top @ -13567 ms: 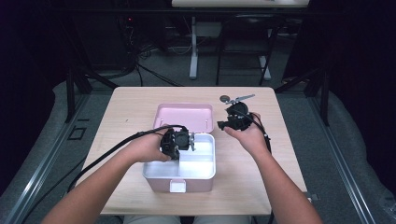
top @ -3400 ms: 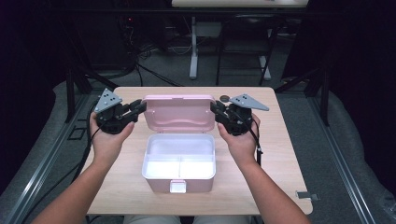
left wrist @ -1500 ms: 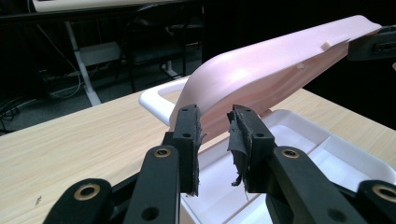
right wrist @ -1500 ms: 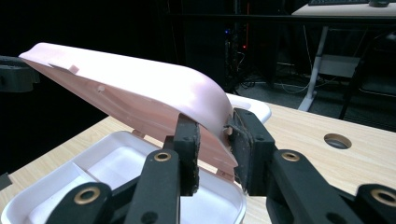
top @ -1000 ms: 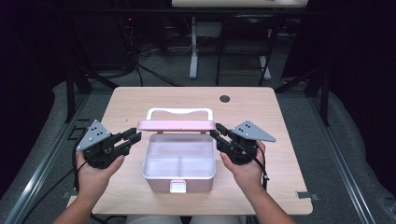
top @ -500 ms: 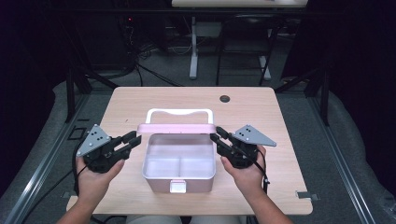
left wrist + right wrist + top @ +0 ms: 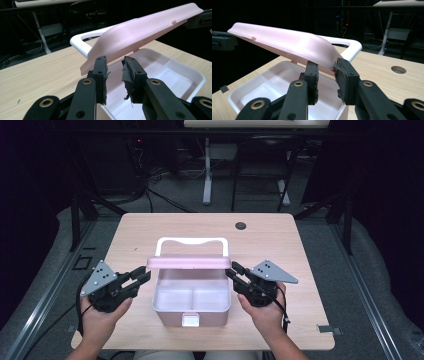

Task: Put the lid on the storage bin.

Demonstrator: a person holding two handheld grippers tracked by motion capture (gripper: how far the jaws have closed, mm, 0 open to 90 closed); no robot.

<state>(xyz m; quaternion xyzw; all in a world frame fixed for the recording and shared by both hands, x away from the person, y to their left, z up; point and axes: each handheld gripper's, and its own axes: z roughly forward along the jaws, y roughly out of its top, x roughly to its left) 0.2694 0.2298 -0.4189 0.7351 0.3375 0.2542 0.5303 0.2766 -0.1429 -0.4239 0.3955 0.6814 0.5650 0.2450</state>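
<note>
Both hand-held grippers [image 7: 144,273] [image 7: 233,269] lowered lid [image 7: 189,262] further.

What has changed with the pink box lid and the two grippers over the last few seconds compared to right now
The pink lid has swung from lying open and flat behind the box to partway closed over the white box. The left gripper and right gripper came back toward the person with it, one at each end of the lid. The box, the table and its round hole stayed put.
</note>
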